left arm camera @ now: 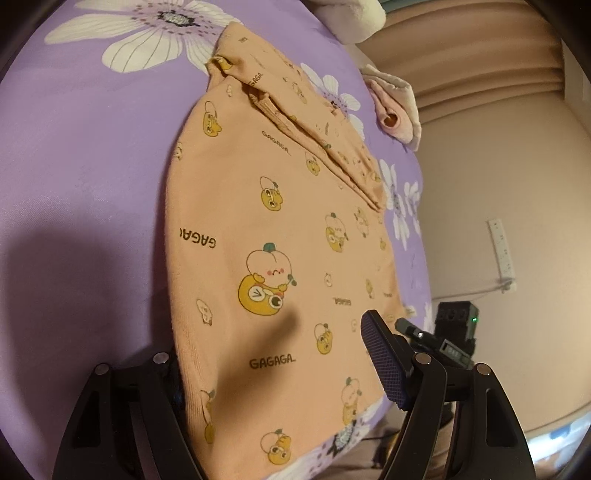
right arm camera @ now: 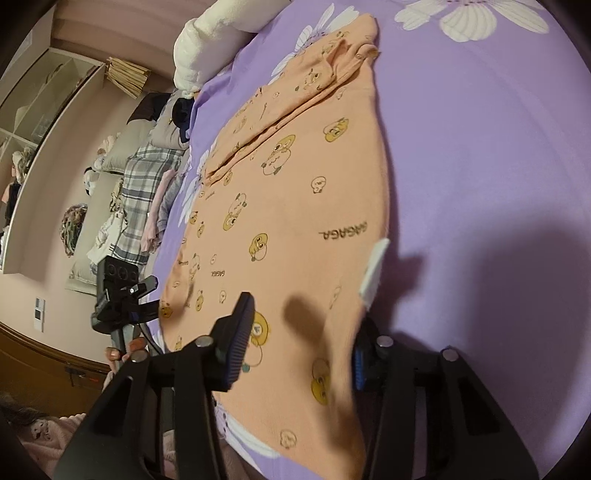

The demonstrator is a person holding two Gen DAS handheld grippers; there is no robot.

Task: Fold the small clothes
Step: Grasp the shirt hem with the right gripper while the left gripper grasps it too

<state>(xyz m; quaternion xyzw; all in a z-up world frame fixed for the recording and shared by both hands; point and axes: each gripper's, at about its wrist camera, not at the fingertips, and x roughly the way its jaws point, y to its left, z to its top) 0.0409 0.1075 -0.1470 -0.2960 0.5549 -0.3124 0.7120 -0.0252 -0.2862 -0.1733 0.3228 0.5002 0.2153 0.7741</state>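
A small peach-orange shirt (left arm camera: pixel 273 229) with cartoon prints and "GAGAGA" lettering lies flat on the purple flowered bedsheet (left arm camera: pixel 92 166), its sleeve folded across the far part. My left gripper (left arm camera: pixel 273 354) is open, its fingers straddling the near hem. In the right wrist view the same shirt (right arm camera: pixel 295 206) lies on the sheet (right arm camera: pixel 480 147), with a white label (right arm camera: pixel 373 271) at its right edge. My right gripper (right arm camera: pixel 299 339) is open, its fingers spread over the shirt's near edge. Each wrist view shows the other gripper beyond the bed edge, in the left view (left arm camera: pixel 443 339) and in the right view (right arm camera: pixel 122 295).
A pink cloth (left arm camera: pixel 395 114) lies past the shirt near the bed edge, beside a cream plush (left arm camera: pixel 354 14). In the right wrist view a white pillow (right arm camera: pixel 207 48) sits at the bed's far corner, with plaid bedding (right arm camera: pixel 144 199) and shelves (right arm camera: pixel 37 110) beyond.
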